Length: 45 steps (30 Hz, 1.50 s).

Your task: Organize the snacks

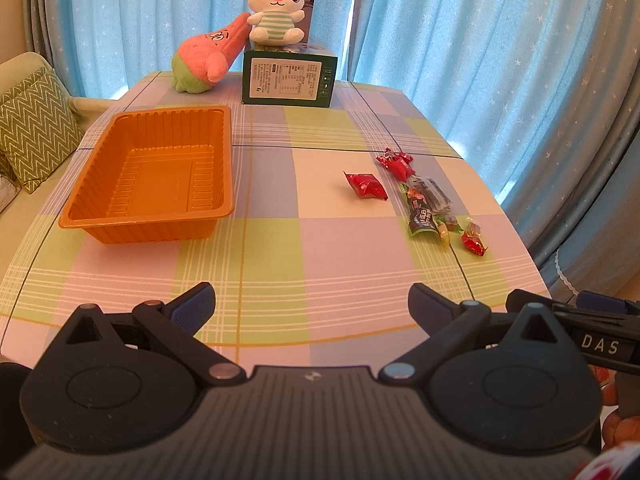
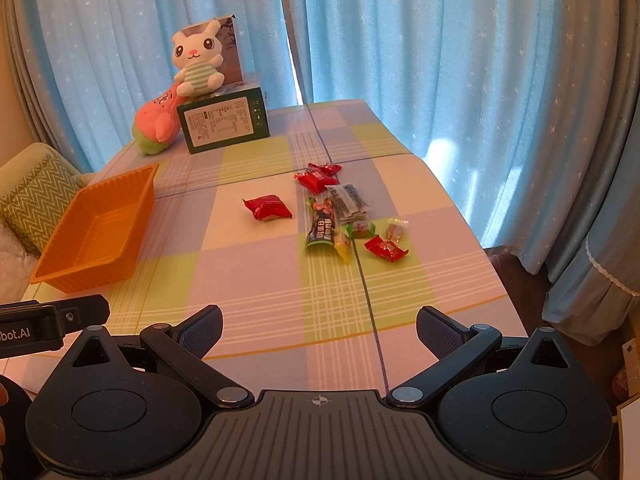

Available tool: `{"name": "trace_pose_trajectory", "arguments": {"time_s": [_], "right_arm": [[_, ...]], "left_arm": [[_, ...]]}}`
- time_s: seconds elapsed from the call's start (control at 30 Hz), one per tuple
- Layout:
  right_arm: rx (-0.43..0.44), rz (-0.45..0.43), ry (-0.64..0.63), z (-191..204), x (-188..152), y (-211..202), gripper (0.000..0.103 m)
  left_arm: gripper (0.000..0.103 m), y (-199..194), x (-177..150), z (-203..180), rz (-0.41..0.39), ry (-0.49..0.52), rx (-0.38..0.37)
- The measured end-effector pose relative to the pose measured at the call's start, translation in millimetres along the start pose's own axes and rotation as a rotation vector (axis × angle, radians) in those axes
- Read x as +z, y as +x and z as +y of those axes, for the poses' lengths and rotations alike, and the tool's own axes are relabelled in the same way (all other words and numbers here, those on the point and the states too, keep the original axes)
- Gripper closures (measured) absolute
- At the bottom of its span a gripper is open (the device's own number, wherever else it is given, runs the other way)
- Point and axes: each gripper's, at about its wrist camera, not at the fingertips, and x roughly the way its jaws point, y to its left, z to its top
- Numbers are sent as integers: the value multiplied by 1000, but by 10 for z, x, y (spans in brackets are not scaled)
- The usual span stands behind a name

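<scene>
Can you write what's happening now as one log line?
left claw: open, empty | right claw: open, empty | orange tray: empty | snacks: loose on table

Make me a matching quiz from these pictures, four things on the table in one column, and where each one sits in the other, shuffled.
Things:
1. orange tray
2. white bunny plush
3. pink plush
4. lone red packet

Places:
A. sitting on top of the green box
B. leaning against the green box, at its left
C. alone, between the tray and the snack pile
D. left side of the table, nothing inside

Pairs: 1-D, 2-A, 3-B, 4-C
</scene>
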Motion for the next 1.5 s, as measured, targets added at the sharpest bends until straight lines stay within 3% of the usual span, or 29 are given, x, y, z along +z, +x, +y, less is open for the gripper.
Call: {"name": "trace_pose_trajectory", "arguments": {"time_s": [0.5,0.67,0.9,1.03,1.17,1.5], "right_arm": [[-8,-22,52,-168,-24,62,0],[-14,-35,63,-350,68,206,1],[5,-55,-28,-665,347,599,1],[32,-11,-88,-855,474,954,19],[81,47,-168,-990,506,1326,27],[182,125,-279,-1088,505,1916,59]], "left_arm": [[1,91,9,-23,6,3,-13],[7,332,111,-97,23,18,-23],[15,801,309,-335,58,42,-78],[21,1129,415,-502,84,58,-128],[28,1431,459,-659,96,83,-180],[56,1958,511,-1045,136,155,-302]]}}
